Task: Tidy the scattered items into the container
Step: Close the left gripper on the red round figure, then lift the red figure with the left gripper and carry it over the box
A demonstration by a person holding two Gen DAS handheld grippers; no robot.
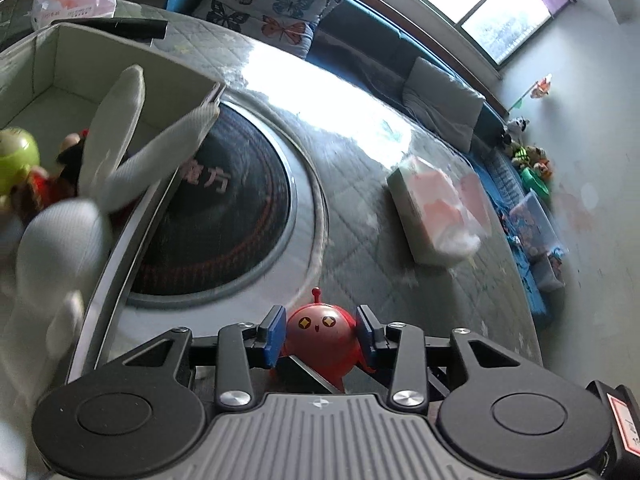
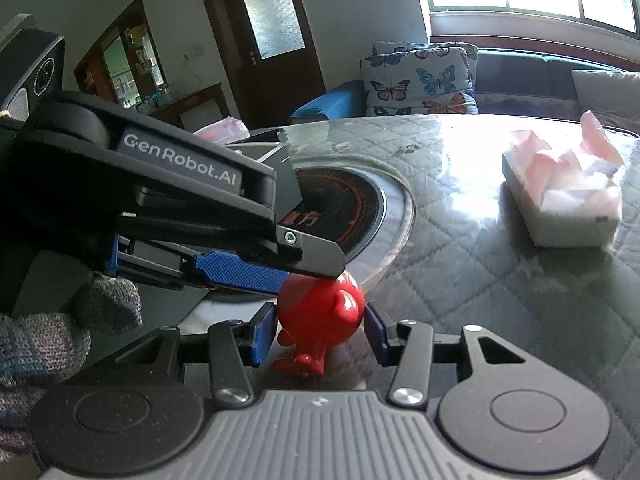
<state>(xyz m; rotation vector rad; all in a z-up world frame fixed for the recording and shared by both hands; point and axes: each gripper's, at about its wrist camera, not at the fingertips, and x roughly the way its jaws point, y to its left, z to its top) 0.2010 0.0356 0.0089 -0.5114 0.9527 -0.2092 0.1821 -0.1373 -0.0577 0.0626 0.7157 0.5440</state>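
Right gripper [image 2: 318,334] is clamped on the little glossy red round plastic toy figure [image 2: 320,308], blue pads pressing on both flanks, and its camera sees the toy's back and feet. The left gripper [image 1: 321,334] faces the toy's front, the side with the star eyes and antenna. Its jaws stand wide on either side of the toy, with the pads just beside the body rather than squeezing it, as far as I can tell. So the toy sits between both pairs of jaws at once. I can't tell if its feet touch the table. A grey knit-gloved hand [image 2: 40,352] shows to the toy's left. Under the toy is a round table with a grey quilted cover under a shiny clear sheet [image 1: 360,220], and just beyond the toy is a black round hob [image 1: 224,216] set into it. Left of the toy in the left wrist view is the pale fabric storage box [image 1: 176,68], already holding a white plush rabbit [image 1: 120,120] and a green round toy [image 1: 16,160]. Beyond the toy to the right, well apart, lies a pink-and-white tissue pack [image 1: 436,208]. Further back are a blue sofa [image 1: 360,48], a butterfly-print cushion [image 1: 264,0] and a bright window [image 1: 500,0].
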